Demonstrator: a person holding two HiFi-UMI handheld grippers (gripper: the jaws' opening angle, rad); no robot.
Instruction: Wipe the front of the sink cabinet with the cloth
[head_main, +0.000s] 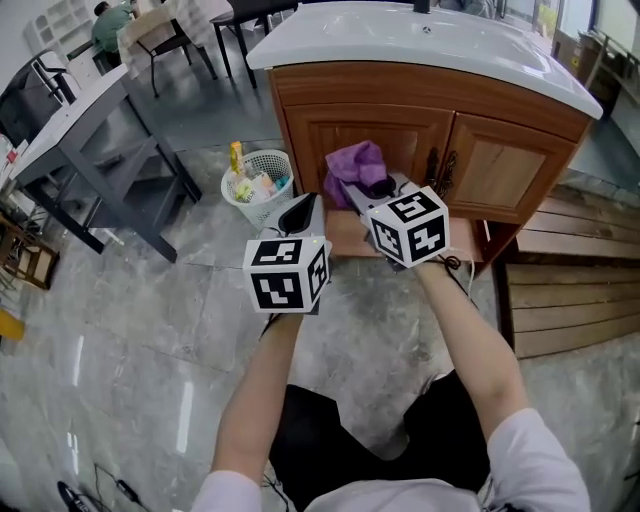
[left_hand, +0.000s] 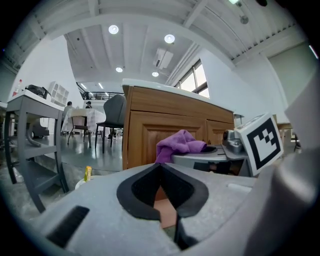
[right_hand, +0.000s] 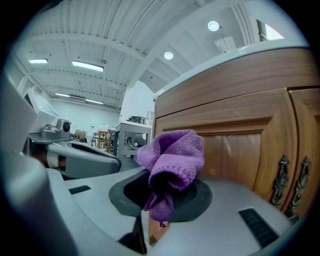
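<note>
The right gripper (right_hand: 159, 202) is clamped on the purple cloth (right_hand: 172, 157), which bunches at 12 o'clock above its fingertips, by the sink cabinet's (head_main: 350, 130) left door (contact unclear). The left gripper (left_hand: 161, 180) has its jaws pressed together, empty.

Open floor (head_main: 130, 330) before sink cabinet (head_main: 500, 160), waste basket (head_main: 262, 208) near its left corner, grey table (head_main: 75, 105) beyond

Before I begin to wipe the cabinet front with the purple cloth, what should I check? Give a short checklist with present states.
1. Grip on purple cloth: ok, right gripper jaws shut on it.
2. Cloth aimed at left cabinet door: ok.
3. Cloth touching the door: cannot tell.
4. Idle left gripper aside: ok, jaws together, empty.
5. Cloth clear of door handles: ok, they lie to its right.
</note>
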